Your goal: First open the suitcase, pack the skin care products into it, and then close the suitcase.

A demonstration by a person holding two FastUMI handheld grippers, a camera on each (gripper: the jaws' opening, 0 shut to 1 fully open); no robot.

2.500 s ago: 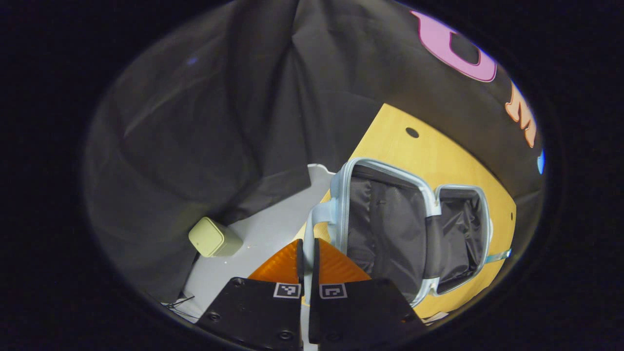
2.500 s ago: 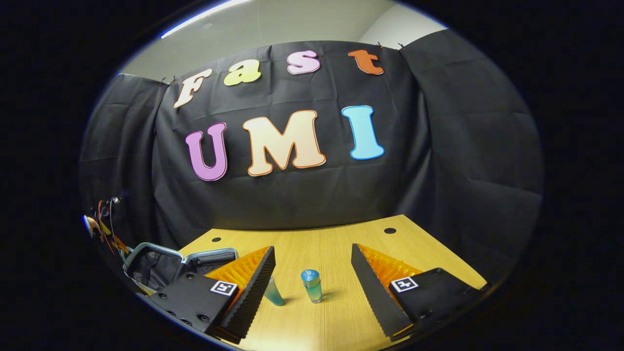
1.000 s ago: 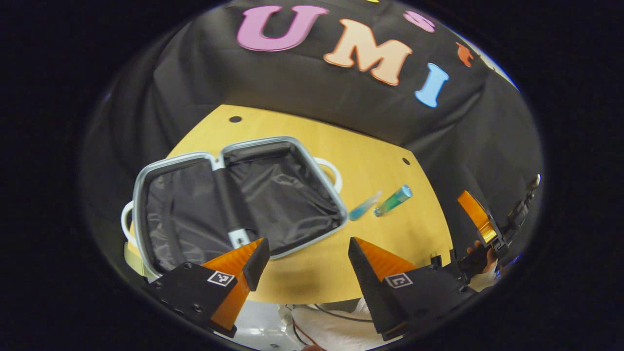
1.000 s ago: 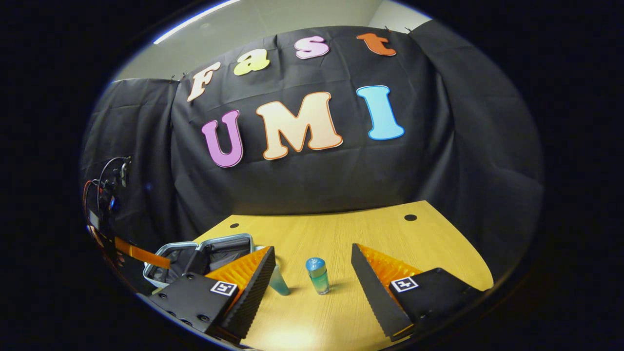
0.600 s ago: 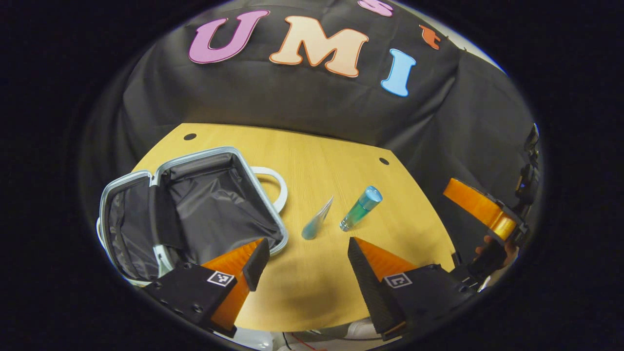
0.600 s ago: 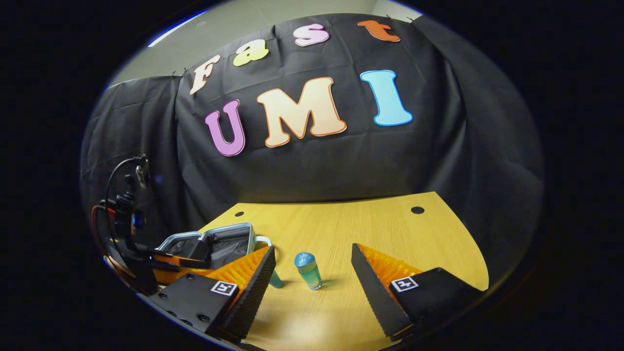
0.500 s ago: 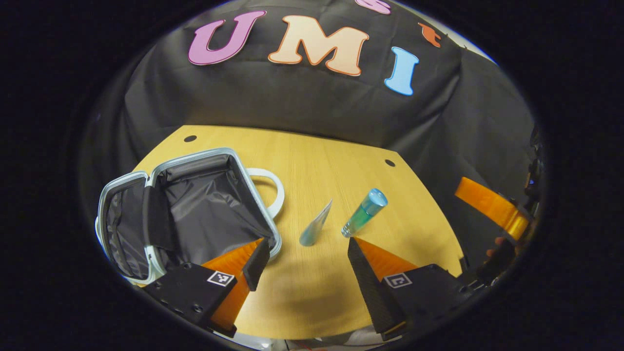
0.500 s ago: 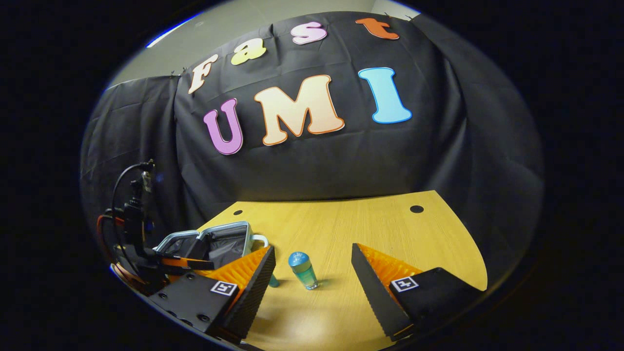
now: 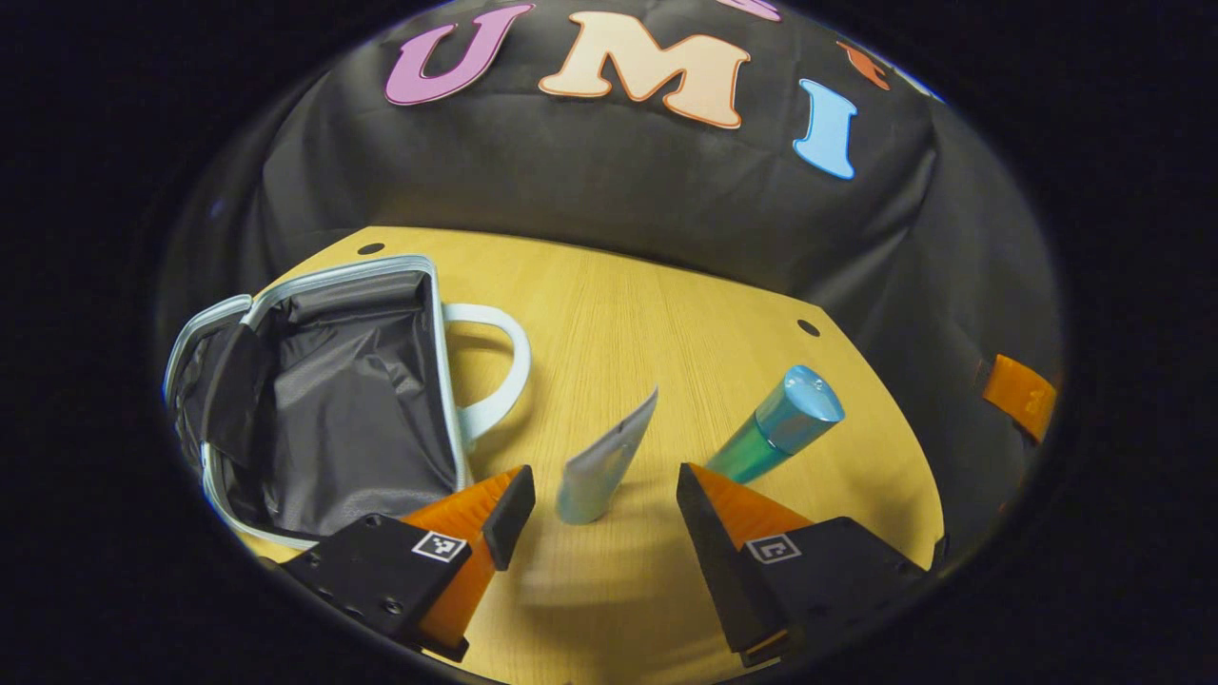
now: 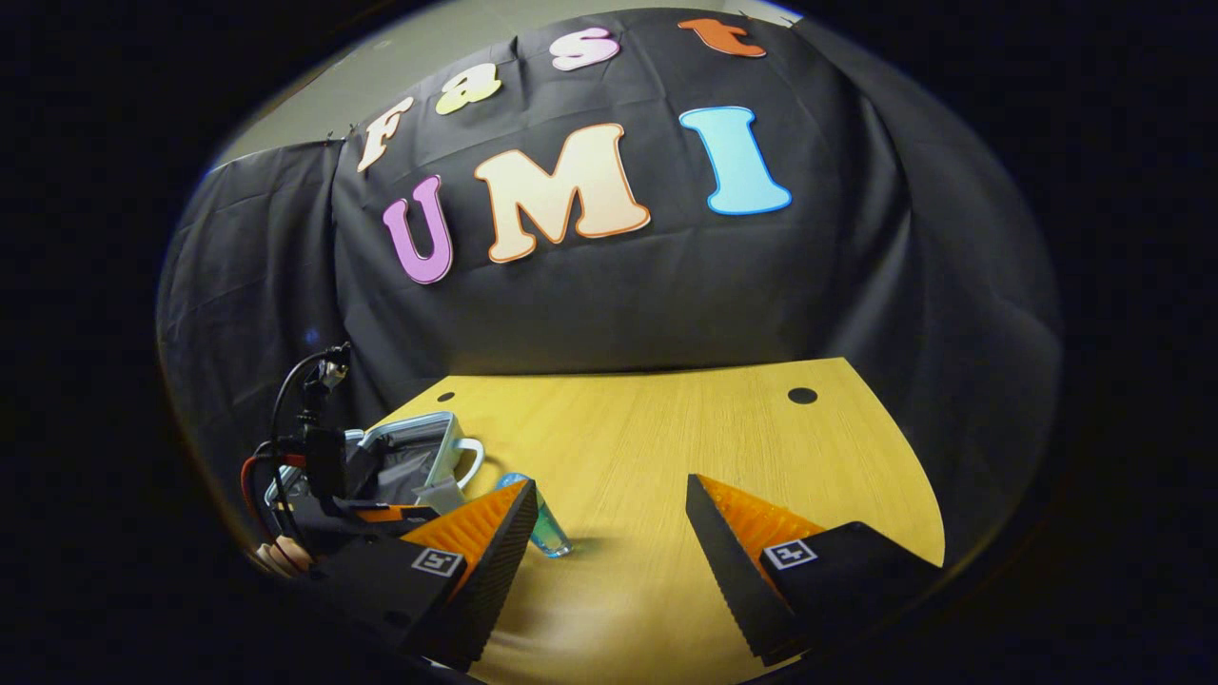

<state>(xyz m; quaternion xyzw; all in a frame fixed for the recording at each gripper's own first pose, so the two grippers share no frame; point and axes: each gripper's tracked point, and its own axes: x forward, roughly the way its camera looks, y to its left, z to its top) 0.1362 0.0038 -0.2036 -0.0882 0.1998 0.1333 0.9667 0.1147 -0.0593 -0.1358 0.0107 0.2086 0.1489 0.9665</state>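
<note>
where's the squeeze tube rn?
In the left gripper view the squeeze tube stands on the table just ahead of the open left claw, between the open suitcase and the blue-capped bottle.

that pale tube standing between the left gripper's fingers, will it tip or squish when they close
Likely both. The tube stands on its narrow cap end and leans, so a nudge from either finger could topple it. Its flat crimped top suggests soft walls that may dent. The left gripper is open around it.
</note>
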